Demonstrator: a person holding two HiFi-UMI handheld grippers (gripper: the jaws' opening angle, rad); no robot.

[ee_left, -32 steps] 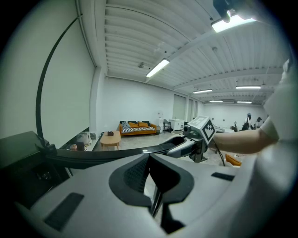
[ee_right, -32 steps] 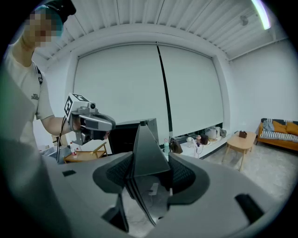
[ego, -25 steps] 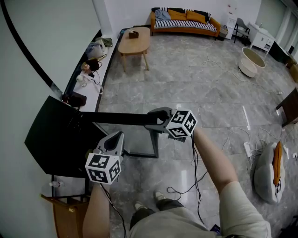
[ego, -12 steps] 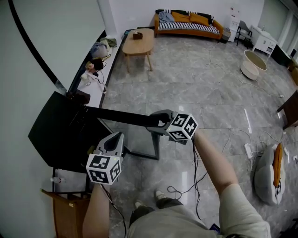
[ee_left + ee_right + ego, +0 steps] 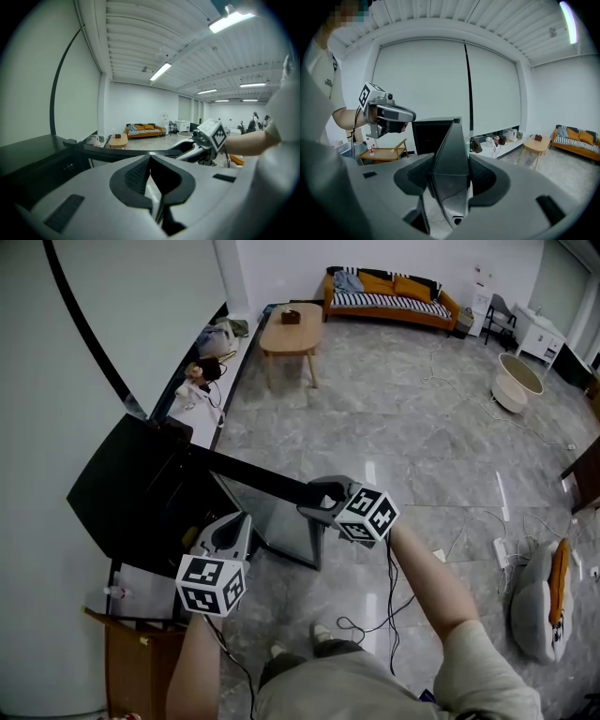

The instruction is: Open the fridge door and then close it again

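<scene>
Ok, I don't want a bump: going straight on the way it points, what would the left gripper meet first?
Most likely the open fridge door: its dark top edge crosses straight ahead of the left gripper. How far off it is stays unclear.

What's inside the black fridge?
Only darkness shows through the fridge opening in the right gripper view. No shelves or food can be made out. In the head view, its top and door cover the inside.

Looks like a mock-up home inside a big hall tbh: orange sofa with striped cushions, oval wooden coffee table, white freestanding bathtub and a black fridge all share one open grey marble-tile floor, loose cables trail across it, and overhead there's a ribbed industrial ceiling with strip lights
</scene>
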